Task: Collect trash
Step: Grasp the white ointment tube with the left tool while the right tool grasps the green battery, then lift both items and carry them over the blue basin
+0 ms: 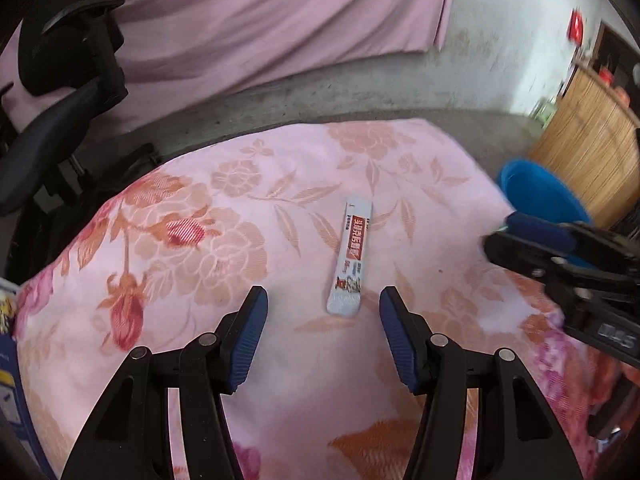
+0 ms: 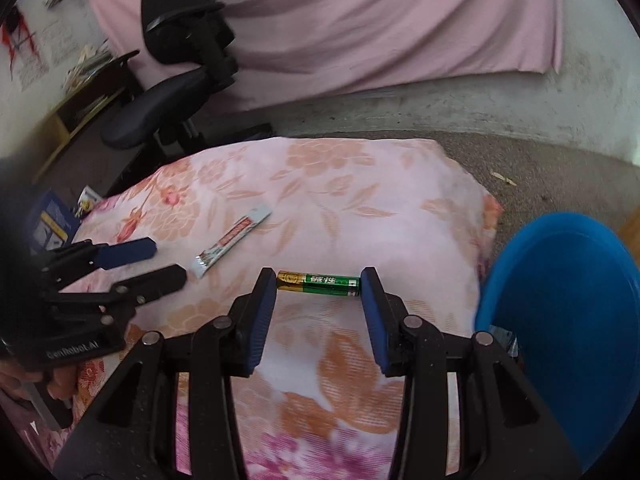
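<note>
The right gripper [image 2: 319, 284] is clamped on a green battery [image 2: 319, 283], its two pads pressing on the battery's two ends; the battery is held end to end just beside the blue bin [image 2: 560, 300], on the bin's left. The left gripper [image 1: 323, 300] is released, jaws standing apart with nothing between the pads; a white sachet wrapper [image 1: 351, 256] lies flat just ahead of its fingertips, well apart from the bin. Judged status: one trash item is grasped but not yet deposited; the wrapper is not yet picked up. The bin's contents cannot be determined from these views. Remaining steps, as judged: carry the battery over the bin rim and release it, then close the left gripper on the wrapper and transfer it likewise. The work surface is a pink floral cloth [image 2: 360, 184] draped over a raised, soft-looking support. Beyond the cloth, away from the bin, stand a black office chair [image 2: 176, 60], a hung pink sheet [image 2: 360, 20] and a bare concrete floor [image 2: 520, 160].
</note>
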